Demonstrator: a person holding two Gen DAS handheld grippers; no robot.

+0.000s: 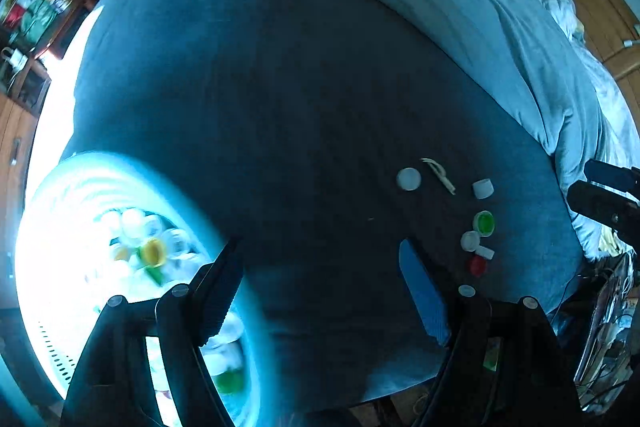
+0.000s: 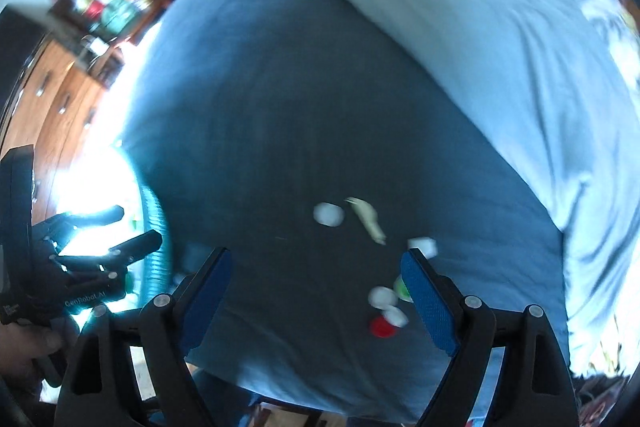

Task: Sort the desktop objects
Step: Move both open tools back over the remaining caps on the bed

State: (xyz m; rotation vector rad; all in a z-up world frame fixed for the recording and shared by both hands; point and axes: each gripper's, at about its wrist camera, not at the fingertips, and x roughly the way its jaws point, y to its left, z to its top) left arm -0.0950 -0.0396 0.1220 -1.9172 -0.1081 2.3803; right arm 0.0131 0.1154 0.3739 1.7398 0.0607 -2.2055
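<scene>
Two black claws with blue ribbed pads fill the bottom of both views, pointing steeply down at a bed under a dark blue cover (image 1: 280, 87).

From the left wrist camera, the left claw (image 1: 320, 291) stands open with nothing between its pads. Far left, a round pale blue basket (image 1: 224, 239) sits at the bed's edge, washed out by glare, already holding a heap of bottle caps, mostly white with a yellow one and some green. Right of the claw lie loose caps: a white cap (image 1: 408, 179), a thin cream plastic strip (image 1: 440, 175), another white cap (image 1: 483, 188), then a tight cluster of a green cap (image 1: 484, 223), two white ones and a red cap (image 1: 477, 265). A light blue quilt (image 1: 460, 7) lies bunched along the far right.

From the right wrist camera, blurred, the right claw (image 2: 316, 295) is wide open and empty, the cluster just inside its right pad.
</scene>
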